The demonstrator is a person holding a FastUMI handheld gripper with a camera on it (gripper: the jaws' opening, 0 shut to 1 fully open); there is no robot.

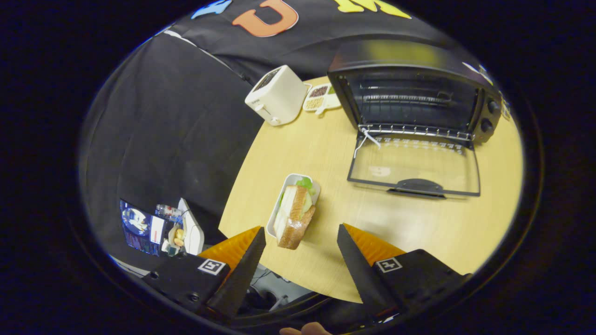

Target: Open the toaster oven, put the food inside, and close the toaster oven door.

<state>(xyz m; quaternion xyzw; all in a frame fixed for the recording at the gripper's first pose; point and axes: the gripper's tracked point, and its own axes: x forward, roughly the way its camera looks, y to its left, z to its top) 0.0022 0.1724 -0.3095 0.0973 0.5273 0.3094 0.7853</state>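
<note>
A black toaster oven point(414, 88) stands at the far side of the round wooden table point(419, 223). Its glass door point(414, 167) is folded down flat onto the table, handle toward me, and a wire rack shows inside. A sandwich point(294, 216) with lettuce lies in a small white tray point(285, 186) near the table's front edge, just ahead of my gripper point(301, 235) and slightly toward the left finger. The gripper is open, its fingers wide apart with nothing between them, hovering above the table.
A white pop-up toaster point(277, 95) stands left of the oven, with a small divided dish point(319, 98) of grains between them. Off the table's left edge, low down, sit a tablet and small items point(160, 228). Black cloth hangs behind.
</note>
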